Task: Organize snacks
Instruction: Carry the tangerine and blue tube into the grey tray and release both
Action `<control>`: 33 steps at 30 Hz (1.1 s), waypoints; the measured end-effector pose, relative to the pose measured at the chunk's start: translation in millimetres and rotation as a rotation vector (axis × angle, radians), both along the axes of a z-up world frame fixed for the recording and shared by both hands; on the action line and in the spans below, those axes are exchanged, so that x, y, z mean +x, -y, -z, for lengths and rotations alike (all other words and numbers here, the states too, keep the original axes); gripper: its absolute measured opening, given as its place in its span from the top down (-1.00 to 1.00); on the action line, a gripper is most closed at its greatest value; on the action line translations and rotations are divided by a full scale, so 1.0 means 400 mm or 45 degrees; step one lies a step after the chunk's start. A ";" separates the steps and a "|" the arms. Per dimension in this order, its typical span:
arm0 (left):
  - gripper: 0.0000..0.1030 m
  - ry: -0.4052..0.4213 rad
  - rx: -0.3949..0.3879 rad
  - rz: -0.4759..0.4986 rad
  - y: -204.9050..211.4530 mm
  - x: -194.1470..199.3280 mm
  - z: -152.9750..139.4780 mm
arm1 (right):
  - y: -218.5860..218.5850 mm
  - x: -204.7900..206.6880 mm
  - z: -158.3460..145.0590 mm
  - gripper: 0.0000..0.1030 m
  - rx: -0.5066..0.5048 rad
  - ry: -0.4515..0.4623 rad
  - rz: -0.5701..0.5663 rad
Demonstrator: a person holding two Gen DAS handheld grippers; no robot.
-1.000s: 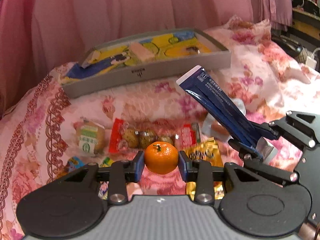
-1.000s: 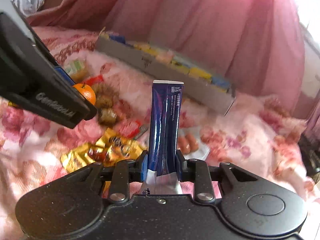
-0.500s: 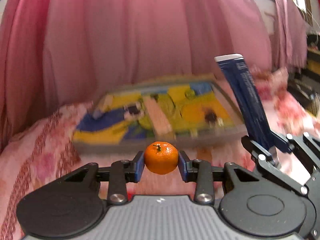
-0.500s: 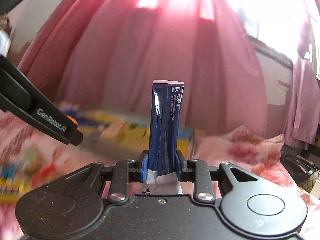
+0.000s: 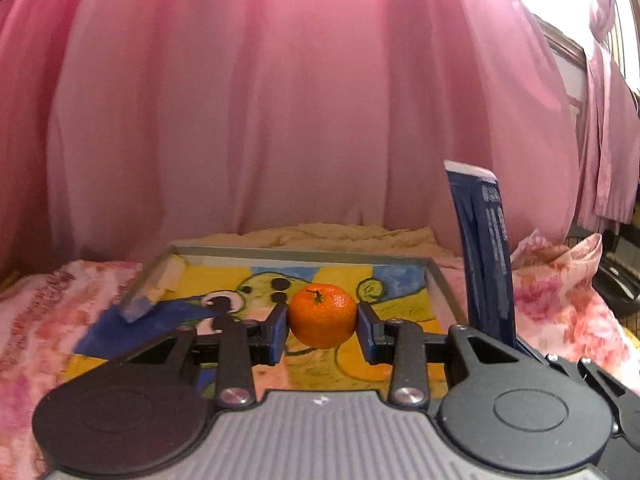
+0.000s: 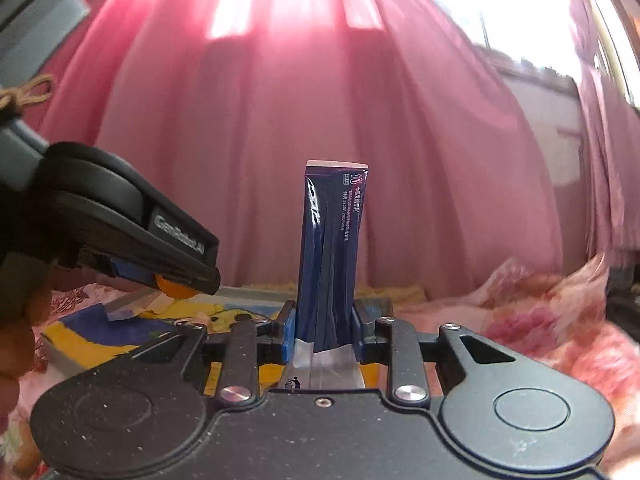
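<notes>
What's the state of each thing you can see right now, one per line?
left hand-held gripper: shut on the tangerine, over the tray
tangerine: held off the tray, stem up
right hand-held gripper: shut on the blue packet
blue packet: upright, gripped near its bottom end
tray: lying on the floral bedspread

The tray (image 5: 442,284) serves as the landmark. Most of its painted floor lies bare, so there is room to come down over the middle and right part. At its left wall a pale block leans against the rim (image 5: 154,290), crowding that corner. Behind the tray, the pink curtain (image 5: 280,120) hangs close and closes off the far side. Above the tray the left gripper (image 5: 322,334) with its mandarin (image 5: 321,315) fills the centre, and just right of the tray's right wall the upright blue packet (image 5: 486,256) in the right gripper (image 6: 324,336) blocks sideways passage.
</notes>
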State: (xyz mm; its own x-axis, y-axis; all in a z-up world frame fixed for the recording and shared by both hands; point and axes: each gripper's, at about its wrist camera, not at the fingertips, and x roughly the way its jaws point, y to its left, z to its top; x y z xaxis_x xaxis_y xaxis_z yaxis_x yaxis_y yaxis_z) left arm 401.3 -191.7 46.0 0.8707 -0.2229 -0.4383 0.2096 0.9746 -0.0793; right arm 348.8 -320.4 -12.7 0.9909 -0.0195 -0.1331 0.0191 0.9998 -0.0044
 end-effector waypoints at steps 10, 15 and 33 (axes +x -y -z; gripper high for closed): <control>0.24 -0.129 -0.020 -0.032 0.025 0.069 0.092 | 0.042 0.060 0.042 0.43 0.111 -0.172 -0.002; 0.24 -0.157 -0.015 -0.028 0.023 0.080 0.119 | 0.046 0.074 0.056 0.43 0.117 -0.202 -0.014; -0.36 -0.120 -0.055 -0.057 0.010 0.057 0.090 | 0.032 0.066 0.058 -0.04 0.054 -0.198 0.015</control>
